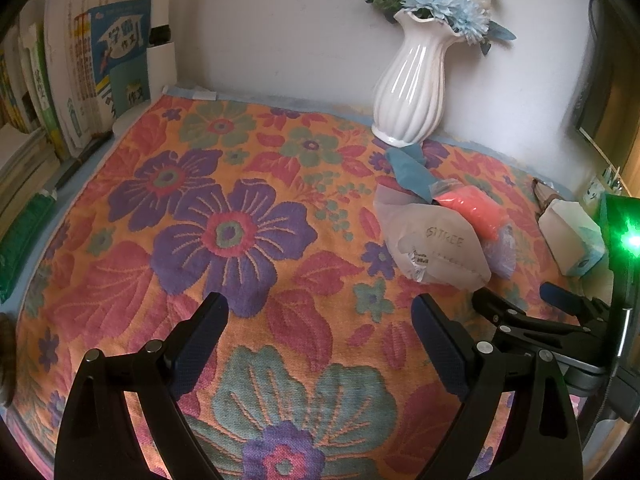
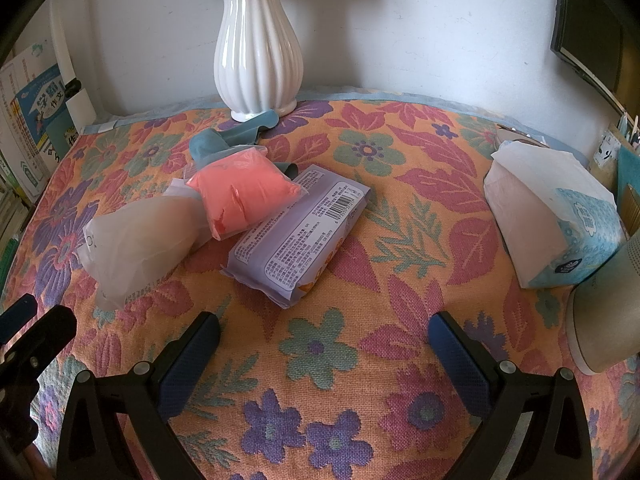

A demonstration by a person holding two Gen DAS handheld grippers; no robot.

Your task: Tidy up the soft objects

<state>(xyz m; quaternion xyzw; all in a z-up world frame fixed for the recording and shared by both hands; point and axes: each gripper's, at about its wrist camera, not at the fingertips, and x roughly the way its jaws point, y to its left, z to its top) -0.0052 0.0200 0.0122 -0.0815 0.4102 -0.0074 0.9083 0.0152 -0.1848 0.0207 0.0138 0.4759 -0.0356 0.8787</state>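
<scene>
A pile of soft packs lies on the floral cloth (image 2: 360,360): a whitish translucent bag (image 2: 132,244), a pink-orange pack in clear wrap (image 2: 240,192) on top, a lilac pack with a barcode (image 2: 300,232), and a teal cloth (image 2: 216,142) behind. The pile also shows in the left wrist view: white bag (image 1: 432,244), orange pack (image 1: 472,208), teal cloth (image 1: 412,172). My right gripper (image 2: 324,332) is open and empty, just in front of the lilac pack. My left gripper (image 1: 320,312) is open and empty, left of the pile. The right gripper (image 1: 516,300) shows beside it.
A white ribbed vase (image 2: 258,48) with blue flowers stands at the back by the wall. An opened tissue pack (image 2: 552,216) lies at the right, a round beige object (image 2: 608,320) beside it. Books (image 1: 72,72) line the left edge.
</scene>
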